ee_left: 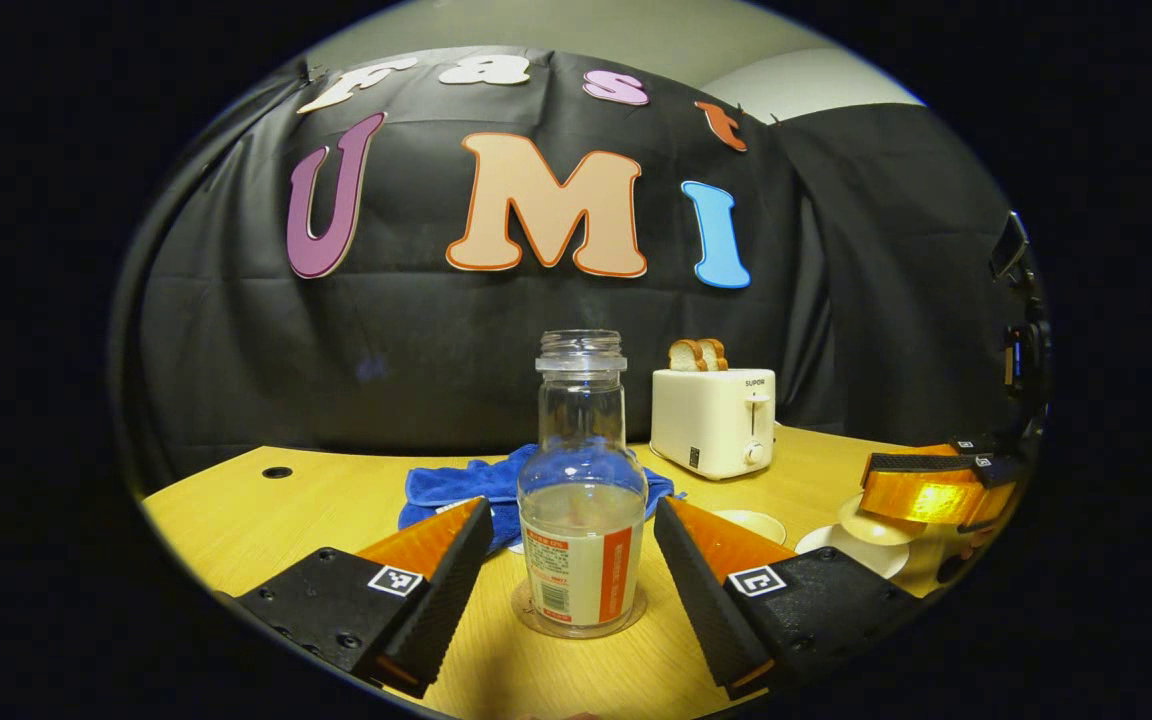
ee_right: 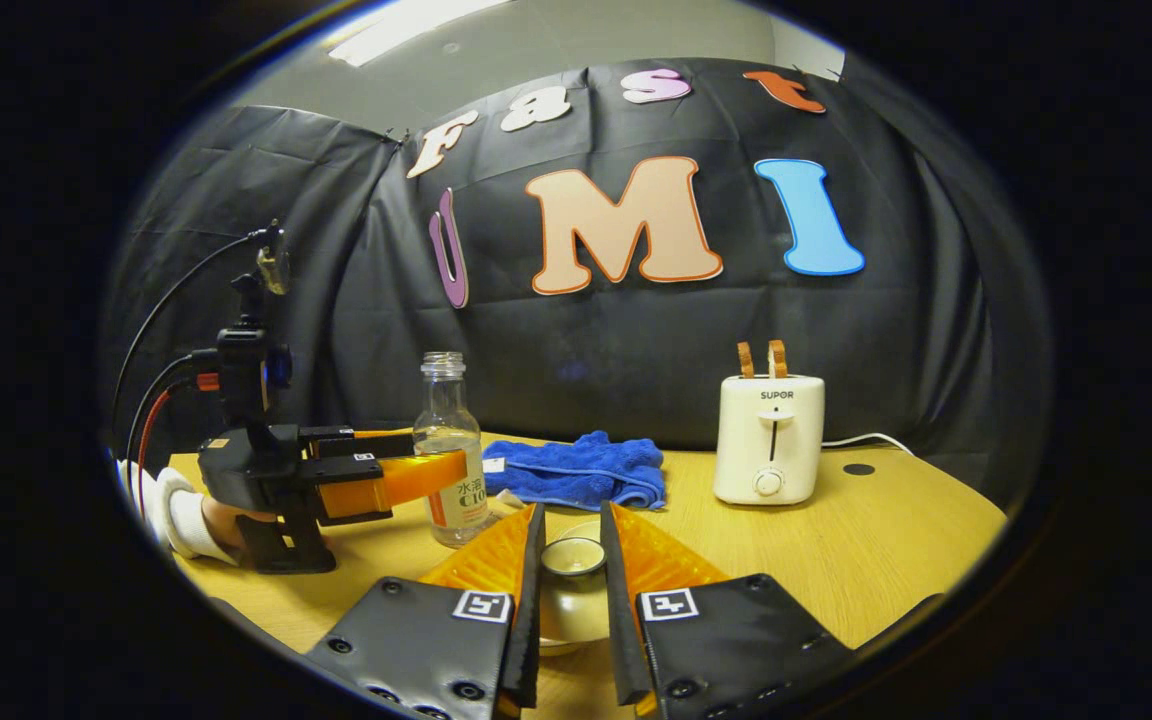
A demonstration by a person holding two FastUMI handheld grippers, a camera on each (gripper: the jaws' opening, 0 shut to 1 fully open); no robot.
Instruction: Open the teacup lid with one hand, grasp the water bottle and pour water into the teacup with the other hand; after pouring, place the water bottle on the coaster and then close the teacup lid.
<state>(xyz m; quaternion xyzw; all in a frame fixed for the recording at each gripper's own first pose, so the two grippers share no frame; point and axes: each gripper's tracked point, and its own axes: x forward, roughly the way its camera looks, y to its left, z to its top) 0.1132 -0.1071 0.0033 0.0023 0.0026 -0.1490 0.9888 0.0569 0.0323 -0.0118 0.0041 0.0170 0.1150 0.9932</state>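
In the left gripper view, the water bottle (ee_left: 582,500) stands upright on a clear coaster (ee_left: 536,612) on the table (ee_left: 336,490), capless and partly full. The left gripper (ee_left: 572,560) has its jaws spread wide on either side of the bottle, not touching it. A blue cloth (ee_left: 456,485) lies behind the bottle, a toaster (ee_left: 714,420) behind and to its right. A careless brush from either finger could tip the open bottle and spill it.

In the right gripper view, the right gripper (ee_right: 572,570) pinches the teacup lid (ee_right: 573,556) by its knob, jaws nearly closed, above the teacup (ee_right: 564,630), right of the bottle (ee_right: 449,450). The knob is small; a slack pinch could drop the lid, or setting it down askew could leave it off-centre.
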